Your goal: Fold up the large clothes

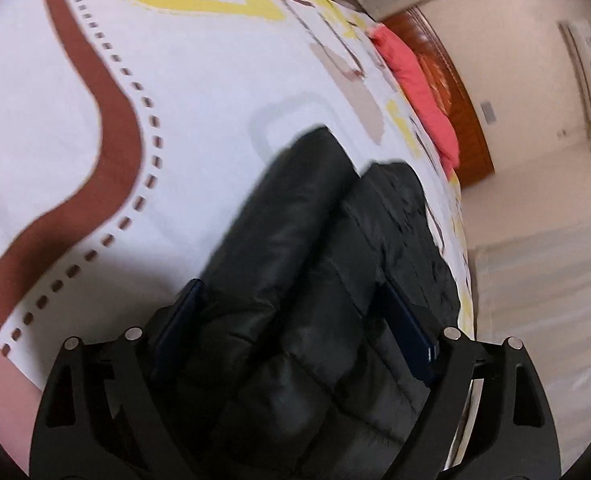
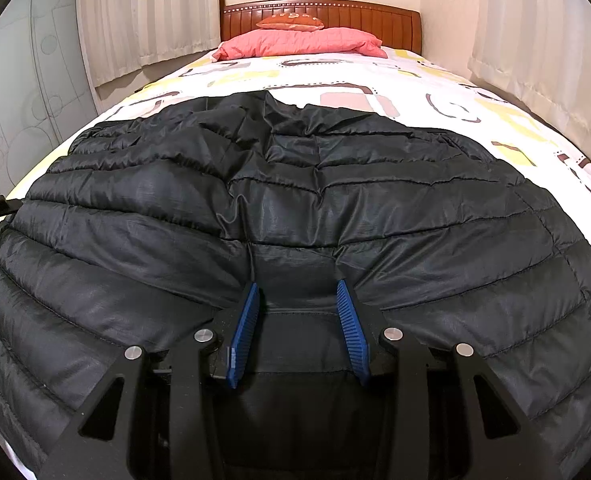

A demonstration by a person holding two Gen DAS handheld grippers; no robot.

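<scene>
Bedroom, patterned bedsheet (image 2: 435, 76) serving as work surface. Black quilted jacket (image 2: 295, 208) lying spread across it, long axis crosswise to right gripper (image 2: 298, 322). Right jaws standing narrow, hem fabric sitting between blue pads (image 2: 247, 332); clamping uncertain. Left gripper (image 1: 295, 340) hovering wide, gripping nothing, jacket sleeve end running ahead between jaws. Beyond: pink pillow (image 2: 303, 42), headboard (image 2: 375, 14).

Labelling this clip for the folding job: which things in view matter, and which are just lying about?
Part of the job:
black quilted puffer jacket
left gripper
right gripper

Just lying about:
pink pillow
orange cushion
patterned white bedsheet
</scene>
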